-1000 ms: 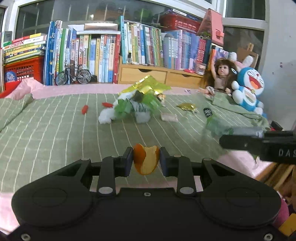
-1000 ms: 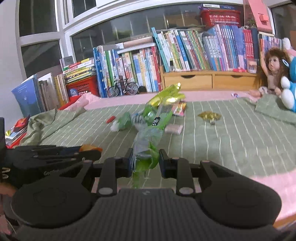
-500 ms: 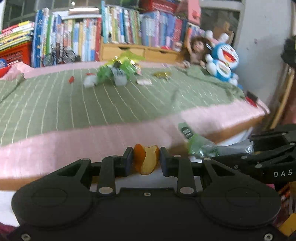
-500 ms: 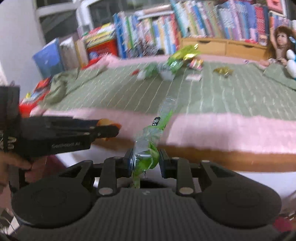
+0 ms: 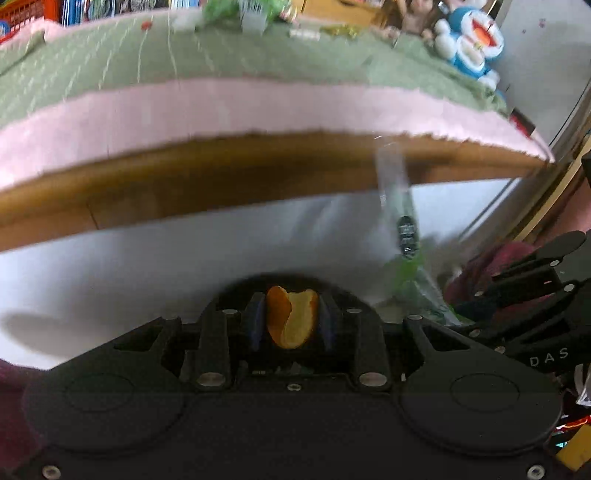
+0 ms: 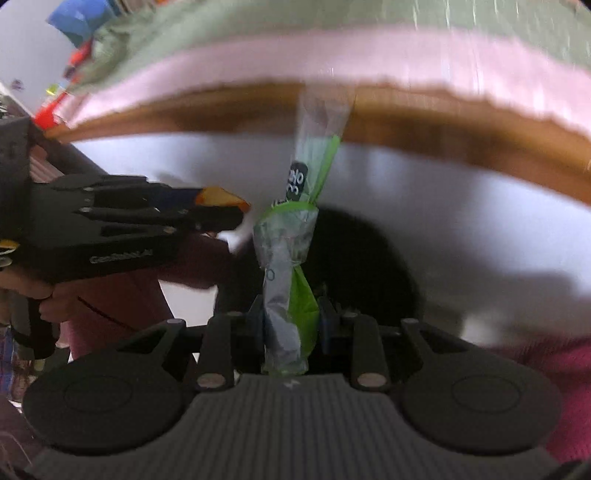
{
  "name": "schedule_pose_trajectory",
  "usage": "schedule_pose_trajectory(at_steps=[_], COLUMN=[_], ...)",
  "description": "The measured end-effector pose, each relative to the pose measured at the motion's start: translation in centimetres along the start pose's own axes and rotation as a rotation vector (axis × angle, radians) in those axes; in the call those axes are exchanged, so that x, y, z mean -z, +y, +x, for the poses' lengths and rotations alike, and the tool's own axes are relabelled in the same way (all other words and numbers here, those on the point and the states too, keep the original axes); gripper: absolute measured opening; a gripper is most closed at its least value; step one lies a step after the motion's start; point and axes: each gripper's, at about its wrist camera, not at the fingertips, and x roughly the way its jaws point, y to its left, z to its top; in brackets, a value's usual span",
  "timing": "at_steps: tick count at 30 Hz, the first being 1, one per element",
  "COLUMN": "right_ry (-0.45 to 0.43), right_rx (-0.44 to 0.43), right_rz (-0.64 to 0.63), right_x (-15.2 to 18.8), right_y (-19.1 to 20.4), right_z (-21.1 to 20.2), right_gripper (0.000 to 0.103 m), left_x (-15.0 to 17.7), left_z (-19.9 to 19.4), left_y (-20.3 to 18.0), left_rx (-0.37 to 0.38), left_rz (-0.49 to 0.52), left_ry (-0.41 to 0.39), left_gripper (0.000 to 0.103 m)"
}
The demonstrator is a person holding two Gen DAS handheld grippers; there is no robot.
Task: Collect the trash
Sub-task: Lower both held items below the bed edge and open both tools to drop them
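Left wrist view: a white-walled container [image 5: 147,266] with a dark opening [image 5: 288,280] sits below the bed edge [image 5: 258,110]; contents hidden, too dark and blurred. Left gripper [image 5: 291,325] pinches an orange peel piece [image 5: 291,319] between its pads, just over that opening. Right gripper [image 6: 290,328] is pressed onto a crumpled green-and-clear plastic wrapper [image 6: 288,266], which stands up past the fingers, above the same dark opening [image 6: 362,258]. More litter [image 5: 236,11] lies far back on the green bedspread [image 5: 110,66].

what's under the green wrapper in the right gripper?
Behind the green wrapper in the right gripper sits a dark round opening ringed in white, maybe a bin; contents not visible.
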Motion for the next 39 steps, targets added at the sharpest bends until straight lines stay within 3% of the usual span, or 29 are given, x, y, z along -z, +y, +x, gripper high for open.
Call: schedule_pose_trajectory(at_steps=[6, 9, 24, 26, 29, 39], right_ry=[0.082, 0.13, 0.154, 0.148, 0.132, 0.079], right_rx=[0.022, -0.011, 0.016, 0.02, 0.024, 0.038], right_rz=[0.017, 0.035, 0.068, 0.071, 0.073, 0.103], right_x=[0.5, 0.5, -0.4, -0.5, -0.5, -1.0], right_y=[-0.1, -0.3, -0.8, -0.9, -1.0, -1.9], right_z=[2.0, 3.0, 4.6, 4.8, 4.6, 4.1], right_gripper=[0.032, 0.032, 0.039, 0.045, 0.055, 0.06], left_x=[0.9, 1.3, 1.2, 1.2, 1.1, 0.9], left_z=[2.4, 3.2, 6.2, 6.5, 6.6, 6.4], left_y=[0.7, 1.1, 1.0, 1.2, 1.4, 1.4], left_rx=[-0.004, 0.001, -0.025, -0.025, -0.023, -0.003], left_rz=[-0.024, -0.031, -0.035, -0.036, -0.042, -0.044], left_ry=[0.075, 0.096, 0.153, 0.157, 0.161, 0.146], left_gripper=[0.029, 0.029, 0.033, 0.034, 0.04, 0.059])
